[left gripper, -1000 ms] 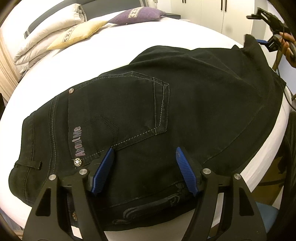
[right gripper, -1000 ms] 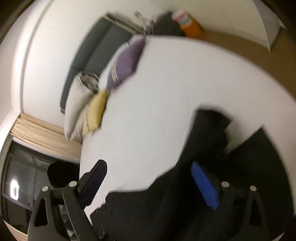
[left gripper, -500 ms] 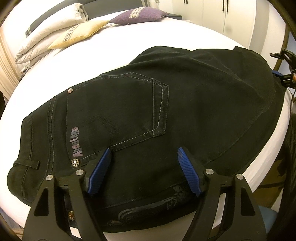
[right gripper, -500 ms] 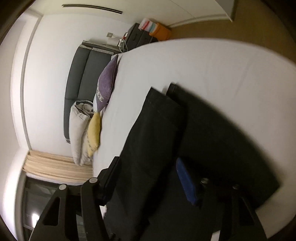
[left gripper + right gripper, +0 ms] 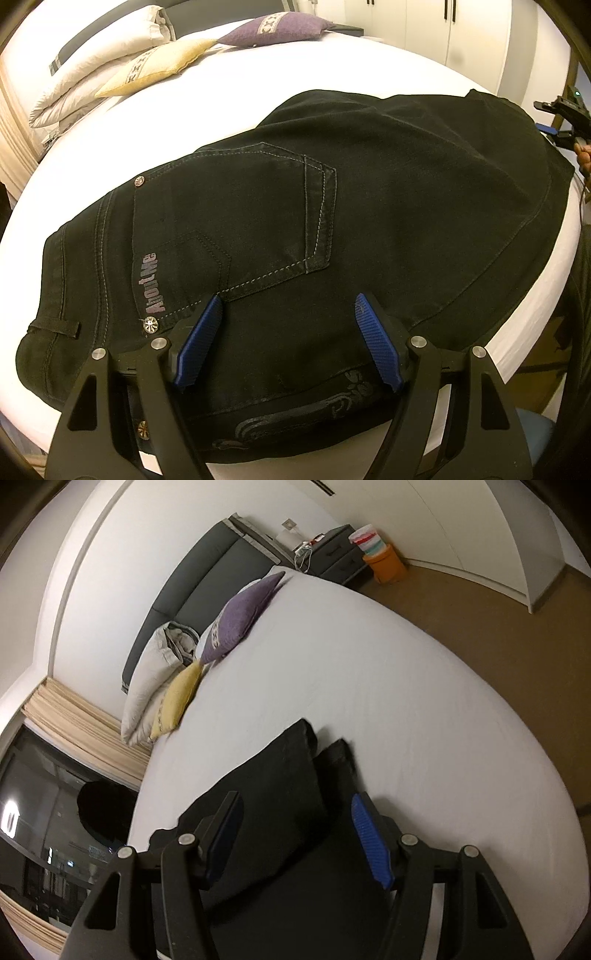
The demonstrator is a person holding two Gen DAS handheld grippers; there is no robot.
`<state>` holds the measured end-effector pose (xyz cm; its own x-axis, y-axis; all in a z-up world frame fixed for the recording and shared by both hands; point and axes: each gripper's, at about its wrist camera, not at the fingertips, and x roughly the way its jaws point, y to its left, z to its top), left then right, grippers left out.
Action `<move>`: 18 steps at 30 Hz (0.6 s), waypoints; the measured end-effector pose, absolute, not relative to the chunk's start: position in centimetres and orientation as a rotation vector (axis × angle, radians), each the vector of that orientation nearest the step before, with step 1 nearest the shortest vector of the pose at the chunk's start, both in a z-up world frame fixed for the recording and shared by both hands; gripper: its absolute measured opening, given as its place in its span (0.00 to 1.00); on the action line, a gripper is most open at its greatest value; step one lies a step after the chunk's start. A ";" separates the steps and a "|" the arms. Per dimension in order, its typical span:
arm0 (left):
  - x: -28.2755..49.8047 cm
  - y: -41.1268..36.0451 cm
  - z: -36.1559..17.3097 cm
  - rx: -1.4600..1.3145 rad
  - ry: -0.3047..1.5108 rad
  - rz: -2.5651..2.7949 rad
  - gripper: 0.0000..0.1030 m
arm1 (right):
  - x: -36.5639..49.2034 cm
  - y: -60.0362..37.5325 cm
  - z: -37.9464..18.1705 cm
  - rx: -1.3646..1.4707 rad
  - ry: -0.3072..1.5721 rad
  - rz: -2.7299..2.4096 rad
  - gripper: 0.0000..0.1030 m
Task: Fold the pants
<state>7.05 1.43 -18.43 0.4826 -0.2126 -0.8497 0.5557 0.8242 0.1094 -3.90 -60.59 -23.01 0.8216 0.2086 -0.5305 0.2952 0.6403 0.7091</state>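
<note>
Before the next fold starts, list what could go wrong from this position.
1. The pants lie close to the bed edge nearest the left gripper; a tug could drag them off.
2. The two leg ends are uneven, so a fold may come out crooked.
3. The right gripper stands open over the legs and might catch only one layer.

Both wrist views look close down on the pants (image 5: 369, 177), sharing bed (image 5: 369, 686).
</note>
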 end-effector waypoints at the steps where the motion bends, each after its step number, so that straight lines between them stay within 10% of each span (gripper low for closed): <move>1: 7.1 1.4 -18.4 0.400 0.963 -0.484 0.71 | -3.7 -60.7 -23.2 0.879 0.630 -0.031 0.63; 5: 7.2 1.2 -18.4 0.401 0.963 -0.484 0.72 | -2.1 -59.8 -23.5 0.792 0.705 0.080 0.53; 8: 7.2 1.3 -18.4 0.401 0.963 -0.484 0.72 | -1.2 -58.9 -23.5 0.679 0.796 0.088 0.17; 18: 7.3 1.2 -18.5 0.405 0.960 -0.487 0.72 | -1.3 -59.1 -17.5 0.778 0.799 0.003 0.09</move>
